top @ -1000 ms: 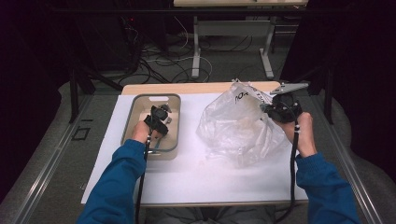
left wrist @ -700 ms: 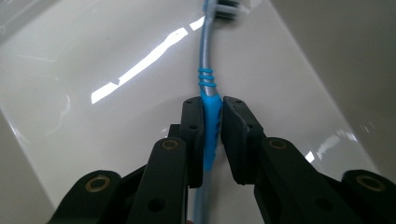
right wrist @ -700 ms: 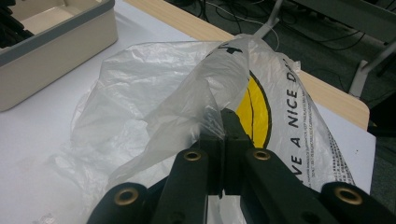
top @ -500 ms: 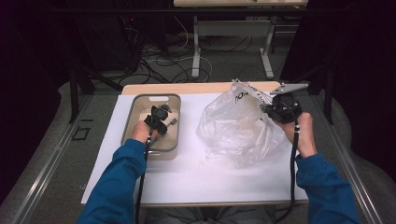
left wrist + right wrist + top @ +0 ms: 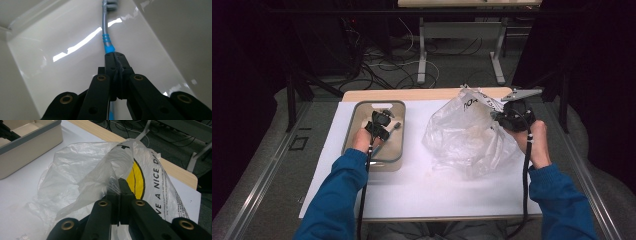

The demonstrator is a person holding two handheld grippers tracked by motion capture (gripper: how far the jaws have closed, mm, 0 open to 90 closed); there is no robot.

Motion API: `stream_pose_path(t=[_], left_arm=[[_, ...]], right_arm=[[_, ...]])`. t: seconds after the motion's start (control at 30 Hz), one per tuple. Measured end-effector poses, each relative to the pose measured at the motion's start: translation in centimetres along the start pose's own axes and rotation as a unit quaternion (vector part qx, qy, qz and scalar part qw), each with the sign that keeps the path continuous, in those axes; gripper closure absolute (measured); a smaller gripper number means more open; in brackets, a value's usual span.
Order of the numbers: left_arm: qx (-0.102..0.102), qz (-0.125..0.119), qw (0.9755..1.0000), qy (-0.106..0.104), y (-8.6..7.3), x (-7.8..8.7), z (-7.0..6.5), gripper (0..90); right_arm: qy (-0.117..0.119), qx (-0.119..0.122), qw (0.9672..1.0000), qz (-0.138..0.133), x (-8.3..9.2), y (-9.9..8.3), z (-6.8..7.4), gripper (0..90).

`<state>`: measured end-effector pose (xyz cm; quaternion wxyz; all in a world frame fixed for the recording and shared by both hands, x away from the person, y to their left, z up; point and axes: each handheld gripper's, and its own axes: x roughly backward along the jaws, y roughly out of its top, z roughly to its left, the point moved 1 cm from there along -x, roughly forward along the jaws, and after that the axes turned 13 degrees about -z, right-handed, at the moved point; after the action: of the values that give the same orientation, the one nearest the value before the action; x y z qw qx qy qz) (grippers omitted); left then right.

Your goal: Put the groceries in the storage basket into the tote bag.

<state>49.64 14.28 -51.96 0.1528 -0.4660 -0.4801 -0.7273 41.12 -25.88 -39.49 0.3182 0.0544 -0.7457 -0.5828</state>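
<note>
Plastic bag (image 5: 82, 177) clamped by right gripper (image 5: 119, 185) | left gripper (image 5: 115, 58) clamped on toothbrush (image 5: 107, 42) in tray (image 5: 50, 30)

The plastic bag (image 5: 464, 132), right of centre in the high view, is thin clear film, crinkled and faintly shiny, with a glossy yellow print and black lettering on it in the right gripper view (image 5: 140, 178). The bin (image 5: 357, 120), left of centre, looks like hard cream plastic with a grey rim; its inner walls (image 5: 62, 45) are smooth and highly glossy, throwing white glare streaks. The toothbrush (image 5: 107, 37) lying in it has a matt grey plastic handle with a ribbed blue section. The tabletop (image 5: 412, 93) shows pale wood at its far edge, under a matt white sheet (image 5: 432, 190). The tongs (image 5: 119, 187) are matt black plastic with brass-coloured rivets.
</note>
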Motion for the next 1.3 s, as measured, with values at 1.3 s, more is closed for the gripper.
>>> stream_pose_path(t=[1.3], left_arm=[[-0.008,0.0,0.9994,0.034,0.2,-2.2,1.5,80.6]], right_arm=[[0.001,0.001,1.0,0.0,0.3,-0.1,-0.2,90.0]])
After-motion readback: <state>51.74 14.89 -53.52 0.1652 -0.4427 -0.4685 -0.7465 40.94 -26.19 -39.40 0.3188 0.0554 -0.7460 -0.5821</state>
